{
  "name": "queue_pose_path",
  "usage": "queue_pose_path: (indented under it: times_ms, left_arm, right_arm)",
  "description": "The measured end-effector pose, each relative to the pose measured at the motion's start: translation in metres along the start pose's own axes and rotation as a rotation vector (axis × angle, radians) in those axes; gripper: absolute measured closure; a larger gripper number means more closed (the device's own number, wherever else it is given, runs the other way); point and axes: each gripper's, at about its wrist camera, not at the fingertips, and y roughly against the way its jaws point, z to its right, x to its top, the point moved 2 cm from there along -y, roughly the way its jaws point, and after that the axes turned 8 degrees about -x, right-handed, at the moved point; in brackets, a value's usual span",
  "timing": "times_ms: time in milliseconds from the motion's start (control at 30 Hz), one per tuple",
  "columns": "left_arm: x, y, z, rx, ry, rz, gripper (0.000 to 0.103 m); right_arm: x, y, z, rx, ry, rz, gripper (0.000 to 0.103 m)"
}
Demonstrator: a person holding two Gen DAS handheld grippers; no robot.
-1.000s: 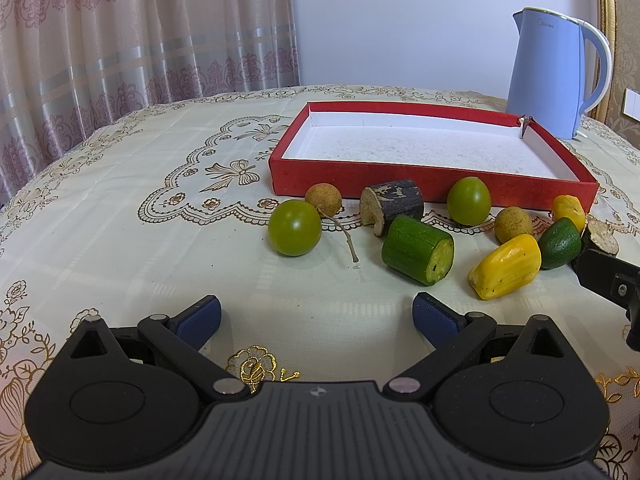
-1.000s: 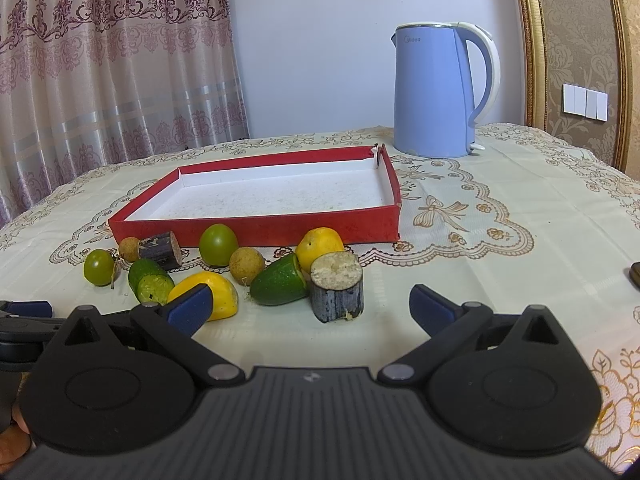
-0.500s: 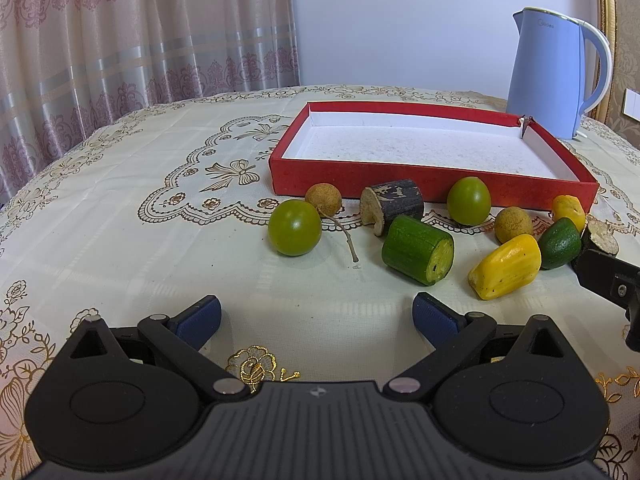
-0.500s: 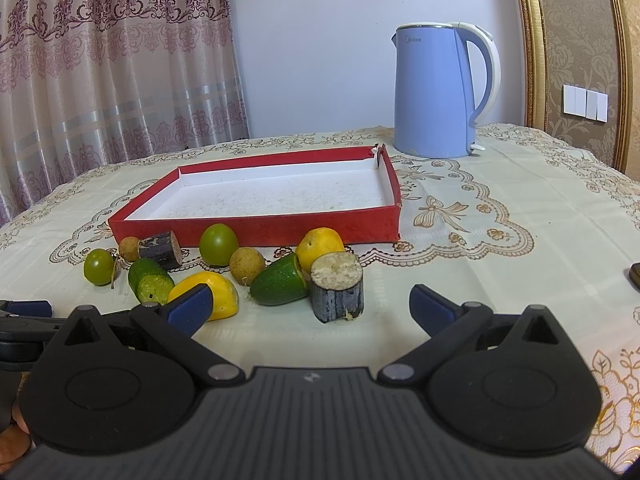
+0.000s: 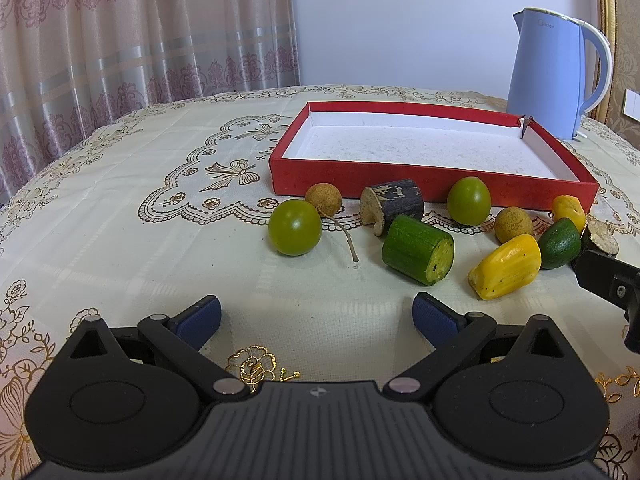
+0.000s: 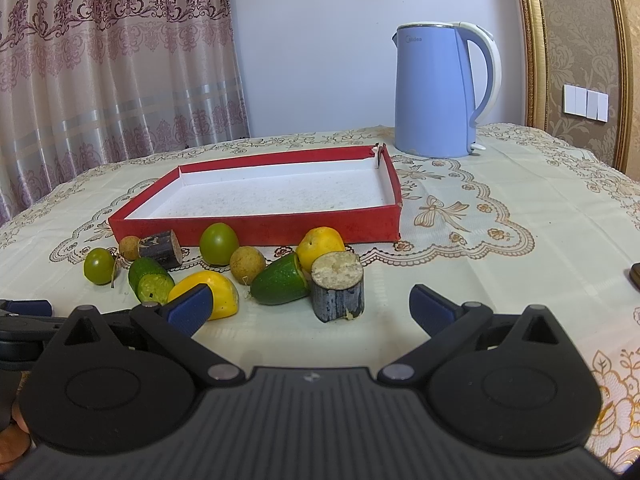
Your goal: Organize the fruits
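Two grippers are in view, both with jaws spread wide and nothing between the blue pads. The left gripper (image 5: 316, 316) sits low over the tablecloth (image 5: 120, 240); the right gripper (image 6: 310, 306) does the same.

View differences:
- The left wrist view shows only a black corner of the right gripper, at its far right edge.
- The right wrist view shows one blue pad tip of the left gripper at its far left edge, plus a wall switch panel (image 6: 585, 102) and a dark object (image 6: 635, 276) at the right edge, which is cut off and cannot be identified.

Item count, all lying ahead of both grippers and outside the red tray (image 5: 344, 178):
- 2 round green fruits (image 5: 295, 227) (image 5: 469, 201)
- 2 brown round fruits (image 5: 323, 199) (image 5: 513, 225)
- 2 dark stem segments (image 5: 394, 205) (image 6: 338, 286)
- 1 cut cucumber piece (image 5: 416, 250)
- 2 yellow fruits (image 5: 506, 266) (image 6: 320, 245)
- 1 green oval fruit (image 6: 280, 282)

The tray interior holds no fruit. One blue kettle (image 6: 436, 92) stands beyond the tray's far right corner.
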Motion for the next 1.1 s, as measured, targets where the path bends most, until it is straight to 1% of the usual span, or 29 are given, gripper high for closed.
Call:
queue_pose_path:
  times_ms: [300, 400, 467, 567, 600, 633, 667, 700, 733, 767, 800, 833, 867, 900, 933, 967, 1000, 1100]
  left_arm:
    - [0.000, 0.000, -0.001, 0.002, -0.009, -0.003, 0.000]
    - [0.000, 0.003, -0.003, -0.011, -0.028, -0.006, 0.000]
    - [0.003, 0.009, -0.007, -0.016, -0.051, 0.010, 0.000]
    - [0.011, 0.021, -0.019, -0.055, -0.054, 0.050, 0.000]
    - [0.013, 0.024, -0.023, -0.071, -0.053, 0.051, 0.001]
    - [0.016, 0.025, -0.028, -0.078, -0.045, 0.045, 0.002]
    - [0.018, 0.027, -0.031, -0.087, -0.040, 0.047, 0.009]
    - [0.019, 0.028, -0.034, -0.103, -0.042, 0.046, 0.030]
    - [0.021, 0.027, -0.038, -0.120, -0.043, 0.031, 0.045]
    - [0.022, 0.025, -0.042, -0.127, -0.030, 0.010, 0.069]
    - [0.023, 0.022, -0.046, -0.140, -0.010, -0.012, 0.072]
    - [0.024, 0.017, -0.050, -0.169, 0.001, -0.027, 0.072]
    - [0.024, 0.014, -0.052, -0.194, -0.007, -0.039, 0.072]
    - [0.025, 0.010, -0.052, -0.214, -0.028, -0.057, 0.071]
    - [0.026, 0.007, -0.051, -0.223, -0.046, -0.069, 0.071]
    - [0.027, 0.006, -0.050, -0.229, -0.062, -0.072, 0.071]
    - [0.029, 0.004, -0.048, -0.232, -0.081, -0.070, 0.071]
    - [0.038, -0.004, -0.044, -0.213, -0.124, -0.062, 0.070]
  right_arm:
    - [-0.001, 0.002, -0.002, 0.004, 0.010, 0.011, 0.000]
    - [0.000, 0.006, -0.008, 0.026, 0.063, 0.024, 0.000]
    - [0.003, 0.009, -0.011, 0.034, 0.093, 0.031, 0.000]
    - [0.010, 0.016, -0.008, 0.077, 0.101, 0.050, 0.000]
    - [0.012, 0.018, -0.007, 0.089, 0.107, 0.060, 0.002]
    - [0.014, 0.019, -0.006, 0.092, 0.110, 0.065, 0.020]
    - [0.017, 0.018, -0.004, 0.087, 0.108, 0.055, 0.040]
    - [0.019, 0.016, -0.001, 0.089, 0.103, 0.039, 0.049]
    - [0.020, 0.014, 0.001, 0.094, 0.103, 0.024, 0.068]
    - [0.021, 0.012, 0.003, 0.098, 0.109, 0.007, 0.082]
    - [0.022, 0.010, 0.004, 0.106, 0.117, -0.009, 0.083]
    - [0.022, 0.009, 0.005, 0.110, 0.127, -0.017, 0.082]
    - [0.021, 0.008, 0.006, 0.111, 0.142, -0.026, 0.076]
    - [0.021, 0.007, 0.007, 0.108, 0.146, -0.030, 0.067]
    - [0.021, 0.006, 0.009, 0.105, 0.144, -0.026, 0.050]
    - [0.021, 0.006, 0.010, 0.105, 0.150, -0.024, 0.048]
    - [0.021, 0.004, 0.012, 0.100, 0.157, -0.032, 0.050]
    - [0.024, -0.003, 0.017, 0.100, 0.143, -0.057, 0.050]
